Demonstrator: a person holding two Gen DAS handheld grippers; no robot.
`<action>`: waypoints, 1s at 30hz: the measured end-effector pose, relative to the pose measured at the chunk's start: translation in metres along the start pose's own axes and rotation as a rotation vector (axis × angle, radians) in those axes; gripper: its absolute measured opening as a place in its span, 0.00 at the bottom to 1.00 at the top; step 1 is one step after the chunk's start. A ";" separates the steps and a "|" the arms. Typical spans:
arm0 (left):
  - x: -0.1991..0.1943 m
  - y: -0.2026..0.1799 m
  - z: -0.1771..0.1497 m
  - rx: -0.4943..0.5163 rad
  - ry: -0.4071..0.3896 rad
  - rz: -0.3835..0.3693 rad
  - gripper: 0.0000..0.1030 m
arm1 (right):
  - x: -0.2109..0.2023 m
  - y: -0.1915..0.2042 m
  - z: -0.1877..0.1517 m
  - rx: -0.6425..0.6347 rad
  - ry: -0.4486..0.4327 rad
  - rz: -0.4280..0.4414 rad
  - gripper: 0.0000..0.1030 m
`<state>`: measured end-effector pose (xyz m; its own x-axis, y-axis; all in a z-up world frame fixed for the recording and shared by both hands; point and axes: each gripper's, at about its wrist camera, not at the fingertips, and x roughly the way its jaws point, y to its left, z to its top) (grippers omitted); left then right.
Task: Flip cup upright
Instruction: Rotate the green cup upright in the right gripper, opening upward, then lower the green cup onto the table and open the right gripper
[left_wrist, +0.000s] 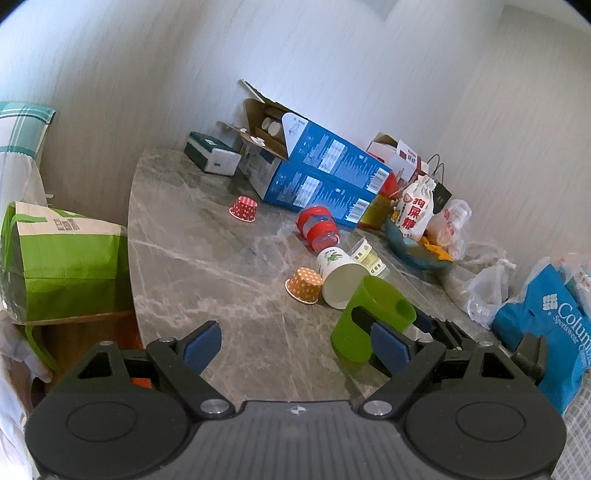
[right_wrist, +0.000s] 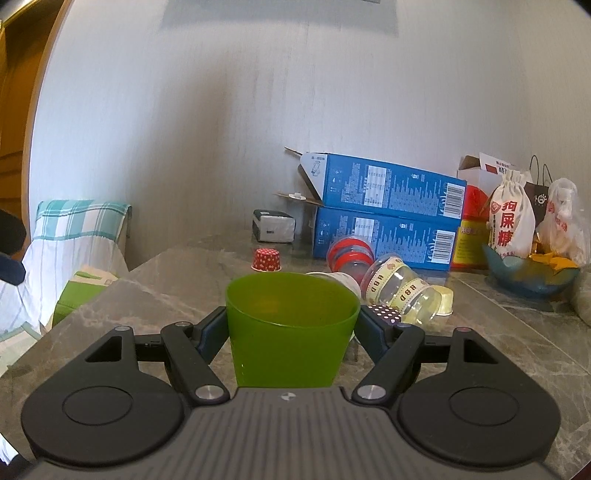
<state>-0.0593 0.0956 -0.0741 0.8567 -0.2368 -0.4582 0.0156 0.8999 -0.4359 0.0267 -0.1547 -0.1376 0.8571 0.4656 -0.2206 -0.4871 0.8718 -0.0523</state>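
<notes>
The right tool (right_wrist: 291, 328) pinches the green plastic cup (right_wrist: 290, 328) by its side walls, mouth upward, just above the grey marble tabletop (right_wrist: 480, 332), ready for setting down; the left tool (left_wrist: 295, 343) is spread, holding nothing

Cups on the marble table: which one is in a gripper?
The green plastic cup, clamped mouth-up by the right gripper. The white paper cup lies on its side, untouched.
</notes>
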 end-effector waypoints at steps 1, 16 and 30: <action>0.001 0.000 0.000 -0.002 0.001 0.001 0.88 | 0.000 0.000 0.000 0.000 -0.002 0.002 0.73; 0.006 0.002 -0.005 -0.011 0.022 0.016 0.88 | 0.009 0.001 -0.009 0.043 0.061 0.026 0.93; -0.008 -0.069 0.000 0.332 -0.032 0.156 0.97 | -0.087 -0.035 0.036 0.186 0.199 -0.078 0.99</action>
<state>-0.0669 0.0350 -0.0400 0.8775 -0.0801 -0.4728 0.0450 0.9954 -0.0851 -0.0248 -0.2198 -0.0814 0.8319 0.3734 -0.4104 -0.3663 0.9252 0.0993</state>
